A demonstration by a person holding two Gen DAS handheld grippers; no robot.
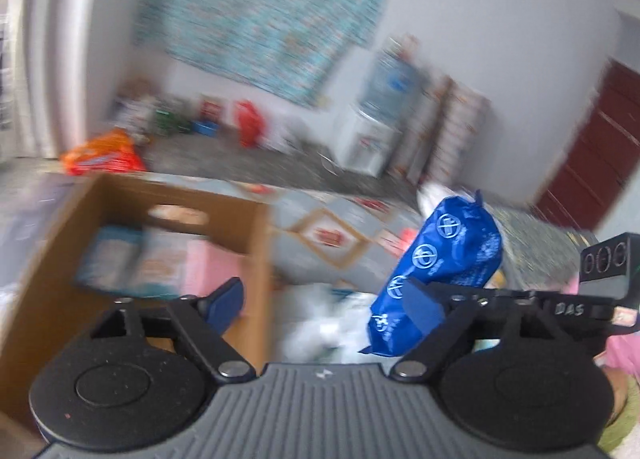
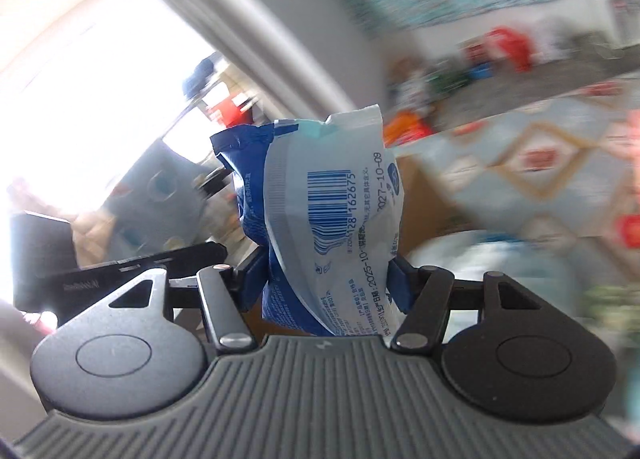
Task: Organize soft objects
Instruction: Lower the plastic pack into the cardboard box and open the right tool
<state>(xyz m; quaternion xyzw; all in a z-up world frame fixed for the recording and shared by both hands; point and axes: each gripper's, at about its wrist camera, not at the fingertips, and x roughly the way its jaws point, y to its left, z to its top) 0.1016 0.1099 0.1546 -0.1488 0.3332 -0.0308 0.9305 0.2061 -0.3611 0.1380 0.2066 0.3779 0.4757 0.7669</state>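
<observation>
A soft blue and white packet (image 2: 340, 211) with a barcode stands upright between the fingers of my right gripper (image 2: 328, 279), which is shut on its lower part. In the left wrist view the same blue packet (image 1: 440, 259) hangs in the air just behind my left gripper's right finger (image 1: 424, 305). My left gripper (image 1: 324, 305) is open wide with nothing between its pads. An open cardboard box (image 1: 256, 243) sits at the left, with light blue and pink soft packs (image 1: 152, 259) inside. Both views are blurred by motion.
A patterned grey cloth (image 1: 332, 235) covers the surface beyond the box. White crumpled plastic (image 1: 320, 323) lies below the left gripper. An orange bag (image 1: 104, 155), a water dispenser (image 1: 372, 131) and a dark red door (image 1: 600, 147) stand farther off.
</observation>
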